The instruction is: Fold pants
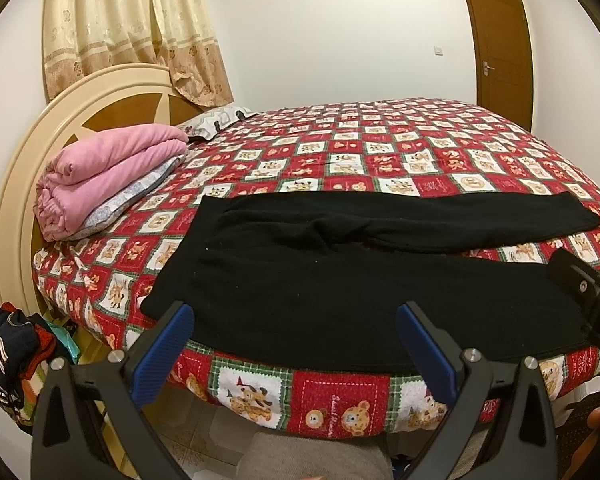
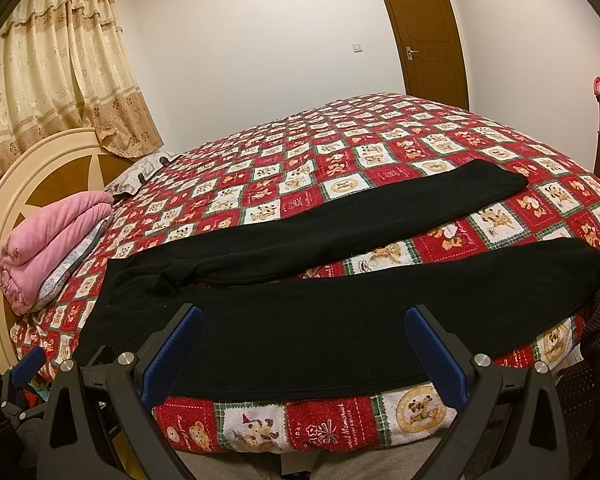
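Black pants (image 1: 340,288) lie flat on the bed near its front edge, waist to the left, both legs spread apart to the right. They also show in the right wrist view (image 2: 340,320). My left gripper (image 1: 296,320) is open and empty, hovering at the bed's front edge over the waist end. My right gripper (image 2: 304,324) is open and empty, over the near leg. Part of the right gripper (image 1: 588,292) shows at the right of the left wrist view; a blue pad of the left gripper (image 2: 28,364) shows at the lower left of the right wrist view.
A red patchwork bedspread (image 1: 380,152) covers the bed. A folded pink blanket (image 1: 100,176) lies on pillows by the cream headboard (image 1: 24,168). A pile of clothes (image 1: 12,352) sits beside the bed at left. A brown door (image 2: 424,36) stands behind.
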A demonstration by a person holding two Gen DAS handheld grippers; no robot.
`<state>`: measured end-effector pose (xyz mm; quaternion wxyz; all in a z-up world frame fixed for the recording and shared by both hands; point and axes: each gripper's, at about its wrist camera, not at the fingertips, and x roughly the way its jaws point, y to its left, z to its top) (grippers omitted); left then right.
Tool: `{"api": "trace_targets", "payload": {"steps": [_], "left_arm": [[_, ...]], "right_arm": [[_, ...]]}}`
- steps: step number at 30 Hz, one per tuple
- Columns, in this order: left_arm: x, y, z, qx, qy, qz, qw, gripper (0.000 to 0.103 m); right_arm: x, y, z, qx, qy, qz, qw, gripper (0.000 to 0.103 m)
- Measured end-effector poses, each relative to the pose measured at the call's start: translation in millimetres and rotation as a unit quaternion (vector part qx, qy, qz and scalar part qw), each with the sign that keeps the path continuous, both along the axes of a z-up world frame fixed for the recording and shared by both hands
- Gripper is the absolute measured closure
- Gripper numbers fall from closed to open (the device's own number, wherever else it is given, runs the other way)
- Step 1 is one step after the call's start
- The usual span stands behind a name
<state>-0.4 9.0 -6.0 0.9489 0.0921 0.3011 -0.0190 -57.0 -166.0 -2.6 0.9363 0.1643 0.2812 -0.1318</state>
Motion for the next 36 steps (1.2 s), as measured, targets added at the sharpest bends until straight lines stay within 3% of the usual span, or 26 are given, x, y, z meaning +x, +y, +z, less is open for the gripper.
{"api": "trace_targets", "payload": {"steps": [8, 16, 23, 28, 34, 36], "left_arm": [[0.0, 4.6, -6.8, -0.004, 0.007, -0.002, 1.0000, 0.000], [23.3, 6.5, -25.7, -0.002, 0.044, -0.017, 0.9989, 0.000], [55.7, 32.7, -47.9, -0.011, 0.092, -0.008, 0.9956, 0.000], [96.2, 62.2, -42.7, 0.018, 0.082, 0.004, 0.9964, 0.000], [178.4, 103.5, -18.1, 0.029, 0.070, 0.007, 0.9971, 0.000], [213.5, 113.6, -22.2, 0.037, 0.086, 0.019, 0.9954, 0.000]], "right_arm": [[-0.2, 0.3, -0.4, 0.000, 0.000, -0.001, 1.000, 0.001], [5.3, -9.3, -6.1, -0.001, 0.009, -0.010, 1.000, 0.001], [20.9, -27.7, -29.3, -0.023, 0.039, -0.010, 0.999, 0.001], [40.0, -50.4, -34.6, -0.037, 0.051, 0.002, 0.998, 0.001], [89.8, -61.6, -12.3, -0.085, 0.045, 0.051, 0.994, 0.001], [111.3, -58.3, -5.7, -0.095, 0.048, 0.069, 0.992, 0.001]]}}
